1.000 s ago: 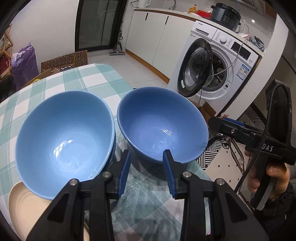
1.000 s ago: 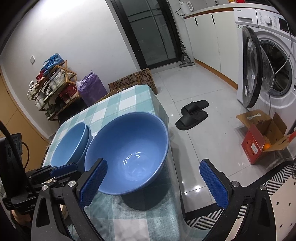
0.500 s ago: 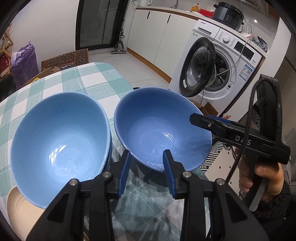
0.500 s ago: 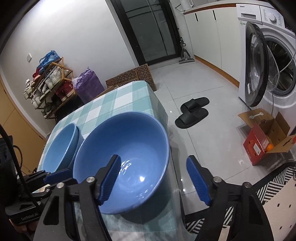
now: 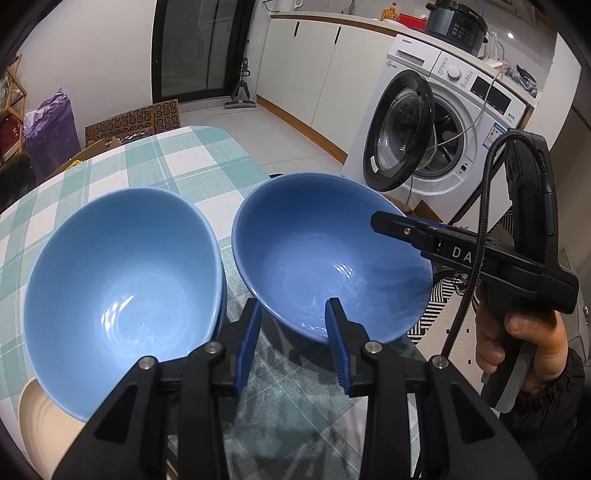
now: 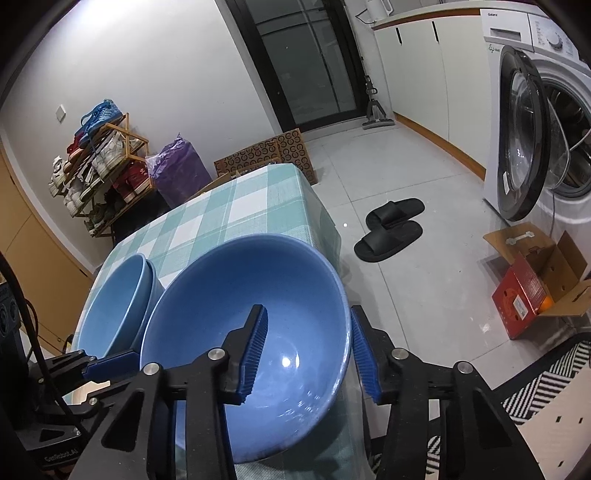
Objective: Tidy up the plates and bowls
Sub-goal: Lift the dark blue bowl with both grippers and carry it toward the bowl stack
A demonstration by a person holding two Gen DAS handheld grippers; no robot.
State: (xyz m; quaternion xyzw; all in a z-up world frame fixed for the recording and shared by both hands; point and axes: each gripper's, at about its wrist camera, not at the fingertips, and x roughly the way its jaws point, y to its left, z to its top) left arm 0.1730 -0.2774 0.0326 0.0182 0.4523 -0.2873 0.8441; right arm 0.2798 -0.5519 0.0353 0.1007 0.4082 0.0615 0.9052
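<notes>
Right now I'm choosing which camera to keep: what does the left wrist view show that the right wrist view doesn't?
Only left wrist: the cream plate under the left blue bowl, the person's hand, the cooker.
Only right wrist: shoe rack, slippers, red box, and the closing right hand-held gripper straddling the right bowl's rim.
Both: two blue bowls, checked tablecloth, washing machine.

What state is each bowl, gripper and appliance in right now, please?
Darker blue bowl: upright, empty, rim between right gripper's fingers.
Lighter blue bowl: upright, empty, ungripped.
Right gripper: jaws closing around the rim.
Left gripper: partly open, holding nothing.
Washing machine: door open.
</notes>
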